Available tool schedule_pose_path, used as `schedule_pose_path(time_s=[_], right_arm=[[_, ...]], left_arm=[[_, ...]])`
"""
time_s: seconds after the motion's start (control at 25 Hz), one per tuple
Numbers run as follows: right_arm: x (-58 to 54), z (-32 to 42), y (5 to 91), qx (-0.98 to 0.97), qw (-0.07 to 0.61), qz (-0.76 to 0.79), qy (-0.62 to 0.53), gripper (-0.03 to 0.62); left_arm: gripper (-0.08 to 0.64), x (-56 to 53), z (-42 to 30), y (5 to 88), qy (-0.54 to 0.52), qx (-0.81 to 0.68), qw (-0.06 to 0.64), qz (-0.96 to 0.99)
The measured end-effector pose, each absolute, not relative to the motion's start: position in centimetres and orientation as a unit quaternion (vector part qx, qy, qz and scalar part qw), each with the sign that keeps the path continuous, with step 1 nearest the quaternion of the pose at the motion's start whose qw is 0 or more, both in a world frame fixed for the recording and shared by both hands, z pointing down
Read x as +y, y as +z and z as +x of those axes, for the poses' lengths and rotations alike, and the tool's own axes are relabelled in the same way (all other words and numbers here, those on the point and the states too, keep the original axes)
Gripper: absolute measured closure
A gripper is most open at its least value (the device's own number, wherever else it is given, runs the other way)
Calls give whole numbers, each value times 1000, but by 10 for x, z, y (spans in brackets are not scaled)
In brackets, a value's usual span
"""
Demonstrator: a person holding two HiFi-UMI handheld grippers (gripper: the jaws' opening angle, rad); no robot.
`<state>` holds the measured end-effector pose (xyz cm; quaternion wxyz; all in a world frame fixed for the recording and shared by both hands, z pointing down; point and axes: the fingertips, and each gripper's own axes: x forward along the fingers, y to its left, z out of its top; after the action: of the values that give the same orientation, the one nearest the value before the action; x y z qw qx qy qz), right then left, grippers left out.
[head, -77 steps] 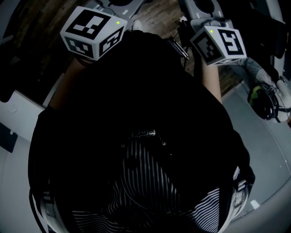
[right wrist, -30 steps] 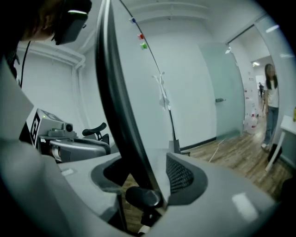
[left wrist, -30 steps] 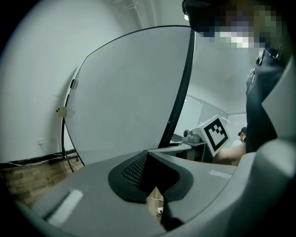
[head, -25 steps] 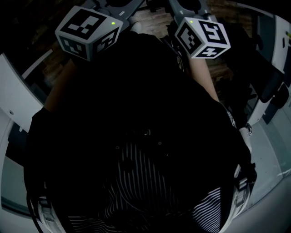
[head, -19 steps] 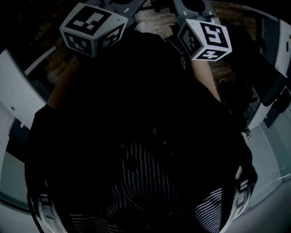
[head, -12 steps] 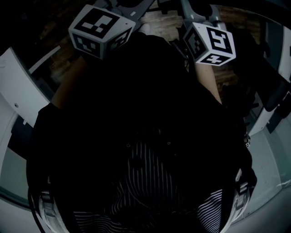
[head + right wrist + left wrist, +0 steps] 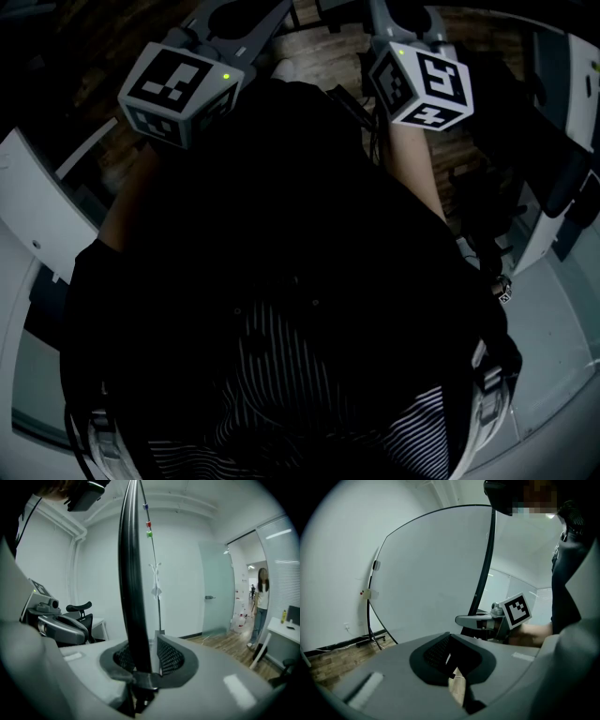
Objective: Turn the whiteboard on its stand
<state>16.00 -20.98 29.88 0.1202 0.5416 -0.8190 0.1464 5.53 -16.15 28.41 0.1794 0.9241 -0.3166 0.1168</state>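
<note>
My left claw [image 7: 452,660] stands slightly apart and empty, near the white face of the whiteboard [image 7: 431,573] but off it. My right claw [image 7: 143,660] is clamped on the board's black side rail [image 7: 133,573], which runs upright between the pads. To turn the board well:

1. Hold the grip square on the rail.
2. Swing it in one steady arc about the stand, without twisting.
3. Use my left claw only to steady the face if the panel sways.
</note>
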Motion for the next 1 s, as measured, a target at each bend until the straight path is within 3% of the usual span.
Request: schedule_pose_path(time_s=[1.0], right_arm=[[-270, 235, 281, -814, 113, 557, 121, 477]], left_arm=[[563, -156, 61, 304, 122, -321, 220, 913]])
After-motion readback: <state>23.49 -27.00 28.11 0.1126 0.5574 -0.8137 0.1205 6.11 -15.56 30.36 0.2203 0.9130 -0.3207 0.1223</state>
